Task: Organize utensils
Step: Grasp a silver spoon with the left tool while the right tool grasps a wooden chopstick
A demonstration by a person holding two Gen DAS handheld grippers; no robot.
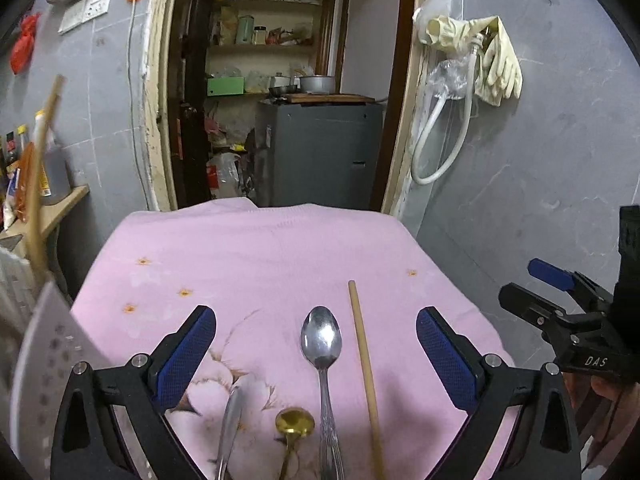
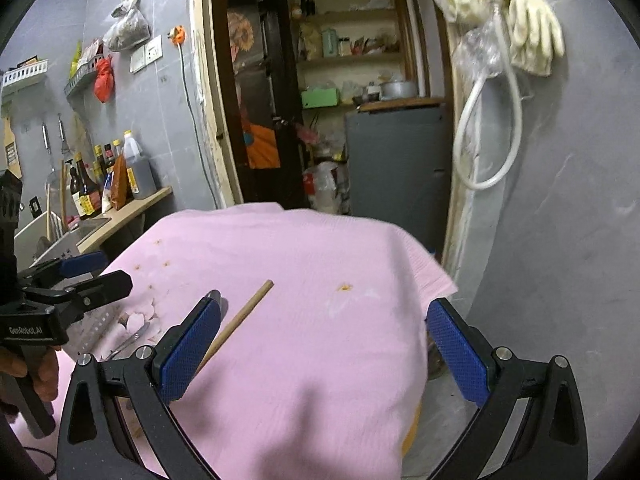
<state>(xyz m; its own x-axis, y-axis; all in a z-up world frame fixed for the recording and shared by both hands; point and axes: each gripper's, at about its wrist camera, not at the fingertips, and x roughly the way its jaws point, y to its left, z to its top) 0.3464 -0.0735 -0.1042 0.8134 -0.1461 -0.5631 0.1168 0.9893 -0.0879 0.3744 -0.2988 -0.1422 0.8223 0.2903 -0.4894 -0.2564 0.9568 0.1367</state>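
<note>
On the pink cloth point(image 1: 256, 264) lie a steel spoon point(image 1: 322, 344), a wooden chopstick point(image 1: 364, 364), a small gold spoon point(image 1: 295, 424) and a steel knife point(image 1: 232, 416), all between the fingers of my open, empty left gripper point(image 1: 316, 356). A perforated white utensil holder point(image 1: 48, 356) with an upright chopstick point(image 1: 42, 168) stands at the left. My right gripper point(image 2: 324, 348) is open and empty above the cloth point(image 2: 320, 280); the chopstick point(image 2: 244, 312) passes behind its left finger. It also shows at the right of the left wrist view point(image 1: 560, 296).
A wooden counter point(image 2: 128, 212) with sauce bottles point(image 2: 92, 184) is at the left. An open doorway point(image 1: 280, 80) with shelves and a grey cabinet point(image 1: 320, 152) lies beyond the table. A hose and gloves point(image 1: 492, 56) hang on the right wall.
</note>
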